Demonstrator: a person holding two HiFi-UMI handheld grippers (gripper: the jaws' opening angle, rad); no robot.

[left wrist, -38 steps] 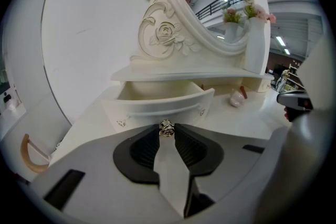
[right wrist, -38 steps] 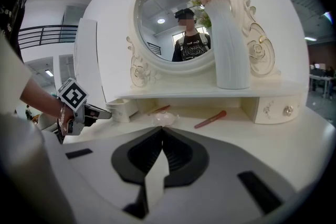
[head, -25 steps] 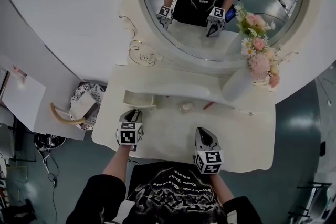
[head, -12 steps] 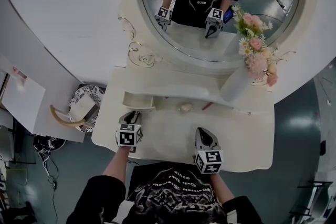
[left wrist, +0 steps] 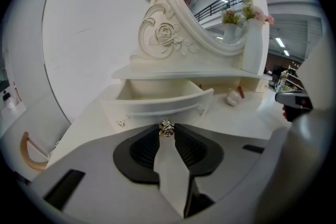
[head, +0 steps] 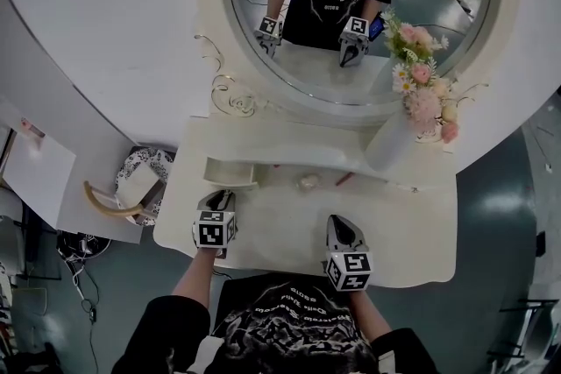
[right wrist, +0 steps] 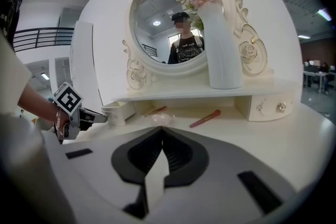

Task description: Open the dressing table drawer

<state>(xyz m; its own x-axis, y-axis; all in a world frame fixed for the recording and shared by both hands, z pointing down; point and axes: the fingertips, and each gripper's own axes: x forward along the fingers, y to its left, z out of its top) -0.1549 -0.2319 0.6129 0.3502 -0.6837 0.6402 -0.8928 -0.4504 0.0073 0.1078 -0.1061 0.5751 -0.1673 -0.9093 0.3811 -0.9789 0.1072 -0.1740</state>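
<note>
**A:** We're at a standstill. The left gripper (head: 223, 195), lower left of the head view, has its jaws pinched narrow on the little metal knob (left wrist: 166, 127) of the drawer (left wrist: 157, 105). No movement from a second ago.

**B:** The drawer's out though, isn't it?

**A:** It is. It juts from under the shelf at the left end of the dressing table (head: 394, 228) with its pale inside showing, just as far out as a second back. Only the head view has drifted, and the mirror (head: 351, 22) has slid up the frame a touch.

**B:** And the other hand?

**A:** The right gripper (head: 339, 221), lower centre, has its jaws pressed together on nothing. It's at the table's near edge, well apart from the drawer, in the same spot as before.

**B:** So where does that leave the task?

**A:** I'd say the pull is done or nearly so. What's left looks like releasing the knob, unless more travel is wanted.

**B:** And the matching drawer (right wrist: 270, 105), right of frame?

**A:** Shut.
</note>
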